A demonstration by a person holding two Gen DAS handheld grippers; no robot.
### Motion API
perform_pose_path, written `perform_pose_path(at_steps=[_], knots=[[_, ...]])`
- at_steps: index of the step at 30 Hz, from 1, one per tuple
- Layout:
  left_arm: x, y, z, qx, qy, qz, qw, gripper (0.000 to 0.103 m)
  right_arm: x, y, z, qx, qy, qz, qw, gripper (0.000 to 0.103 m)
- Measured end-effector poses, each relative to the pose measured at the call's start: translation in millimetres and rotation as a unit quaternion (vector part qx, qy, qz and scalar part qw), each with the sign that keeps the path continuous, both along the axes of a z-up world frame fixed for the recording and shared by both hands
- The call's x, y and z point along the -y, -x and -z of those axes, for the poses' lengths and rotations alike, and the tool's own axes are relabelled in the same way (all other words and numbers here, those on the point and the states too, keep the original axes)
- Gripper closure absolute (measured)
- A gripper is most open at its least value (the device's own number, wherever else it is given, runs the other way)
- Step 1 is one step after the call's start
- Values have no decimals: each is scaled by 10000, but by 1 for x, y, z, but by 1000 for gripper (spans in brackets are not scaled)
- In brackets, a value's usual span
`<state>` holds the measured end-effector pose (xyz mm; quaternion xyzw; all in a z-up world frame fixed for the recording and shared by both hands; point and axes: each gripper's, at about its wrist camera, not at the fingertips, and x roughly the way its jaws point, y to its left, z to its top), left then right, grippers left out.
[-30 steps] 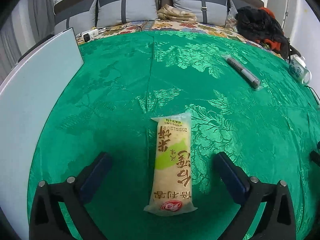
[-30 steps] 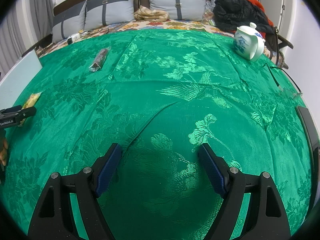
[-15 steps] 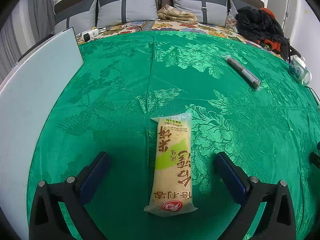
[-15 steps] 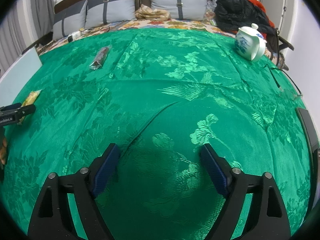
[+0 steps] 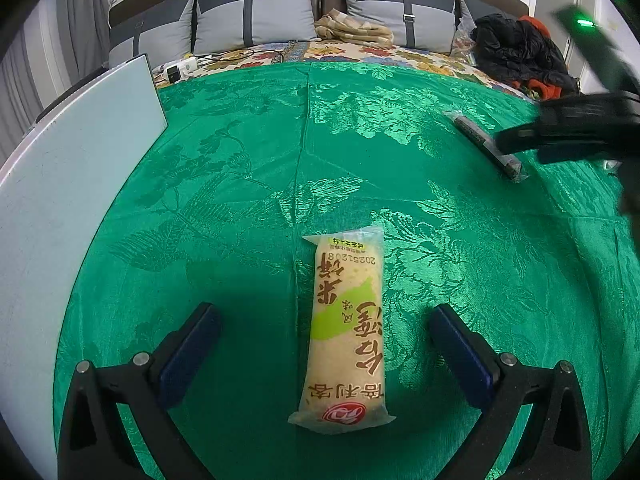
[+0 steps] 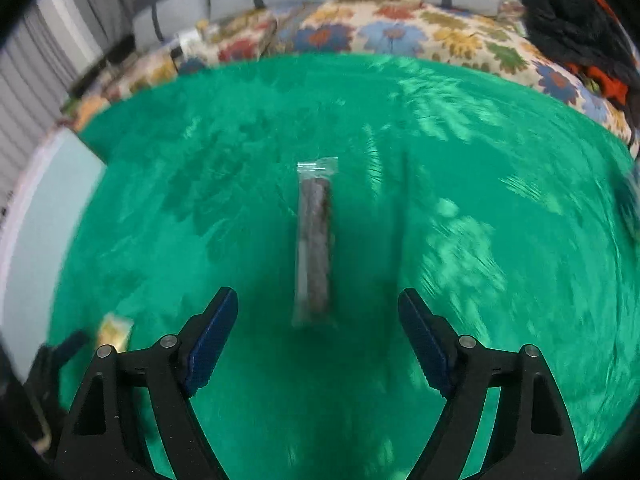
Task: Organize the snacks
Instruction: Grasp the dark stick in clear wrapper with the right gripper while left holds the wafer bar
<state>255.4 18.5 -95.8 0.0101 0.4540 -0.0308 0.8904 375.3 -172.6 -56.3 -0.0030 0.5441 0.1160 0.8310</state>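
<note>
The left gripper [image 5: 324, 344] hangs over the green cloth [image 5: 240, 184] with its jaws wide, the blue pads well clear on either side of the yellow snack [image 5: 346, 332]. That snack lies flat on the cloth, lengthwise between the jaws, its red-logo end nearest the camera and its sealed end pointing toward the pillows [image 5: 256, 12] at the far edge. Nothing is gripped.

The right gripper [image 6: 318, 338] also stands wide, though its jaws have just closed a little; nothing is between the pads. The near end of the dark snack [image 6: 316, 240] sits just ahead of the gap between its fingertips. This slim bar in clear wrap lies flat on the cloth, pointing away toward the flowered sheet [image 6: 400, 32]. The right view is smeared with blur, so fine detail on the wrapper cannot be read.

In the left view the dark snack lies toward the cloth's right edge, well apart from the yellow one, with the right gripper's black body over its near end. A pale board [image 5: 60, 184] covers the cloth's left edge. Dark clothes [image 5: 516, 52] are heaped at the far right corner
</note>
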Motion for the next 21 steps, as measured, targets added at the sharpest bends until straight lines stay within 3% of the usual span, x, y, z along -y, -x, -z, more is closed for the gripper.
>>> perform_pose_path(at_steps=[7, 10, 11, 16, 21], knots=[[0, 0, 0, 0, -1, -1, 10000, 0, -24, -19, 16, -149, 440, 26, 9989, 24], [0, 0, 0, 0, -1, -1, 10000, 0, -22, -20, 14, -29, 613, 76, 9981, 60], [0, 0, 0, 0, -1, -1, 10000, 0, -20, -20, 13, -35, 569, 108, 9983, 84], [0, 0, 0, -1, -2, -1, 10000, 0, -5, -9, 11, -315, 347, 105, 9988, 84], [0, 0, 0, -1, -4, -1, 10000, 0, 17, 50, 10, -515, 70, -23, 9986, 84]])
